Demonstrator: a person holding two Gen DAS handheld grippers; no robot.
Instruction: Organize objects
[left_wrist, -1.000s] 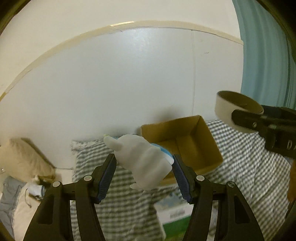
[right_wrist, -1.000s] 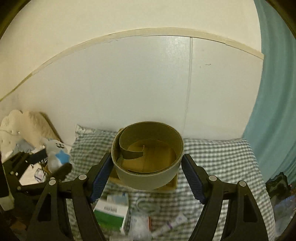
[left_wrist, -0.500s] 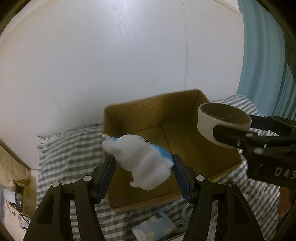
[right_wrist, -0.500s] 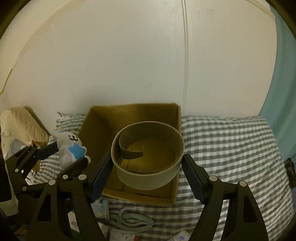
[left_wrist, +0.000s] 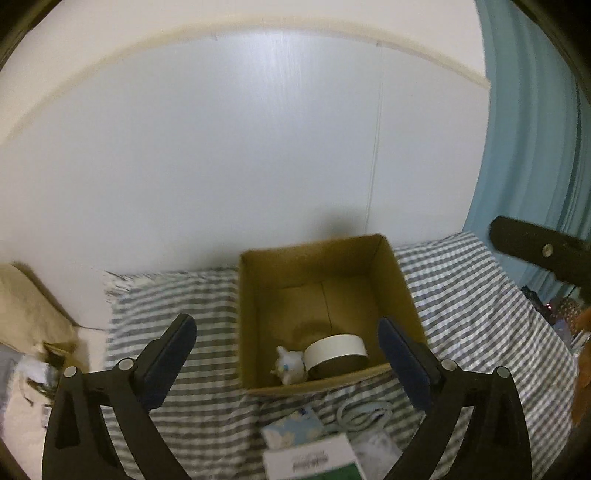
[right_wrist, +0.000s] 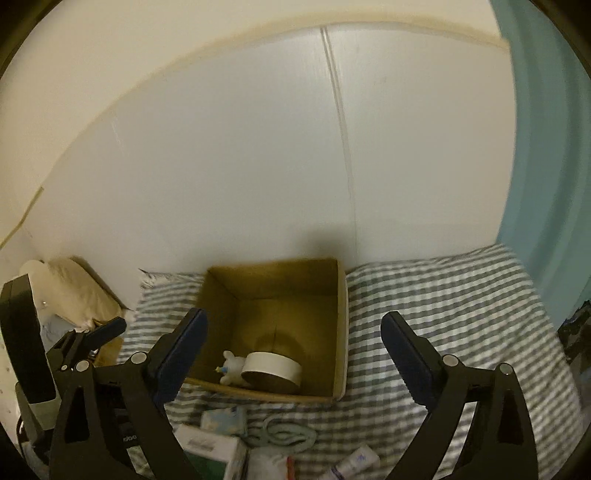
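An open cardboard box (left_wrist: 258, 314) (right_wrist: 341, 332) stands on a grey checked bedcover by the white wall. Inside it at the front lie a small white toy with a blue patch (left_wrist: 290, 367) (right_wrist: 232, 368) and a wide roll of tape (left_wrist: 337, 356) (right_wrist: 272, 371), side by side. My left gripper (left_wrist: 286, 354) is open and empty, held above and in front of the box. My right gripper (right_wrist: 293, 349) is open and empty, also above and in front of the box.
On the bedcover in front of the box lie a light blue tissue pack (left_wrist: 293, 432) (right_wrist: 223, 419), a coiled pale cable (left_wrist: 364, 413) (right_wrist: 282, 434), a white and green carton (left_wrist: 314, 463) (right_wrist: 210, 448) and a tube (right_wrist: 351, 461). A teal curtain (left_wrist: 532, 129) hangs at right.
Both grippers have opened. The toy and the tape roll left the grippers and now lie in the box. Both grippers have pulled back and up from the box.
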